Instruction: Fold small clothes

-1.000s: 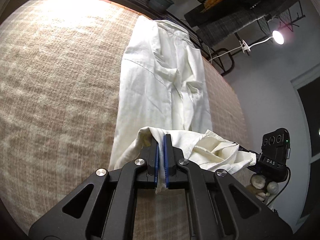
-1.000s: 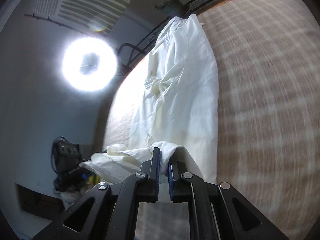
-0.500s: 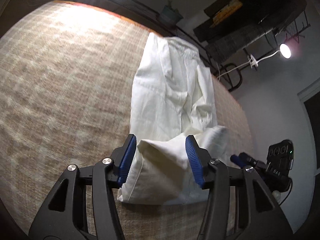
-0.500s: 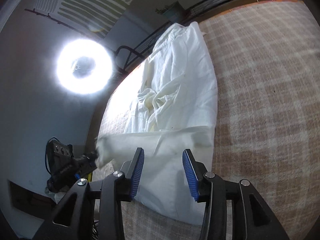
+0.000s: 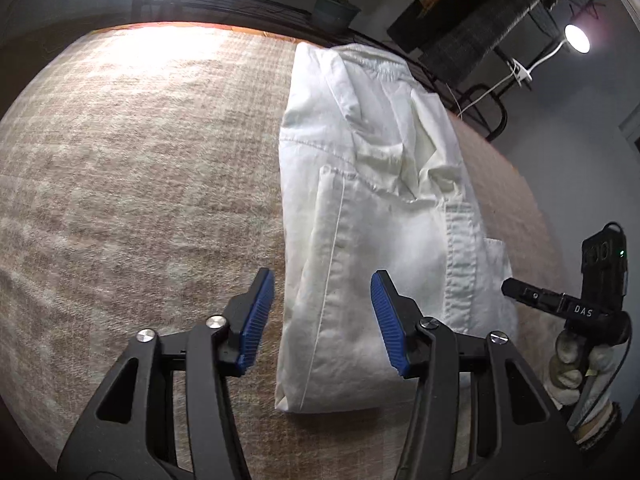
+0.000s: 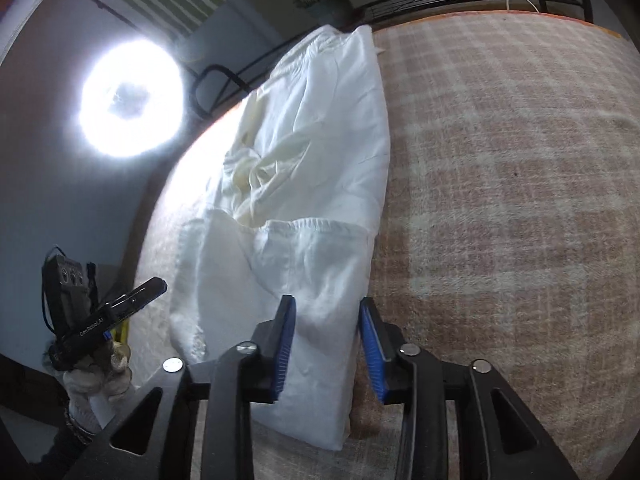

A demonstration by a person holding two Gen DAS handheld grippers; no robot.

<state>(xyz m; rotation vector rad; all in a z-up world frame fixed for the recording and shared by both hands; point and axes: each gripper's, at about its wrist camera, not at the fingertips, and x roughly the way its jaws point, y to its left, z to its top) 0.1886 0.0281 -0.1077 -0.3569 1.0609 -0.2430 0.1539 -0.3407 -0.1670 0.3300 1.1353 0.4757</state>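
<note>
A white garment (image 5: 380, 200) lies lengthwise on the plaid blanket (image 5: 140, 180), its near end folded over and resting flat on itself. My left gripper (image 5: 322, 280) hovers over the fold's left edge; its jaws are closing and the blue pads stand clear of the cloth. In the right wrist view the same garment (image 6: 320, 160) shows the folded hem across its middle. My right gripper (image 6: 327, 304) hangs over the fold's right edge, jaws closing, with cloth below the gap and no pad pressing on it.
A gloved hand (image 5: 572, 364) holds the other gripper off the table's right side, and another gloved hand (image 6: 92, 380) shows at the left. A ring light (image 6: 130, 98), a clip lamp (image 5: 577, 38), a plant pot (image 5: 334, 12) and a metal rack stand behind the table.
Both grippers were shut on the garment's lifted near end. They opened, let go, and the end now lies folded flat on the garment. The right jaws have narrowed again.
</note>
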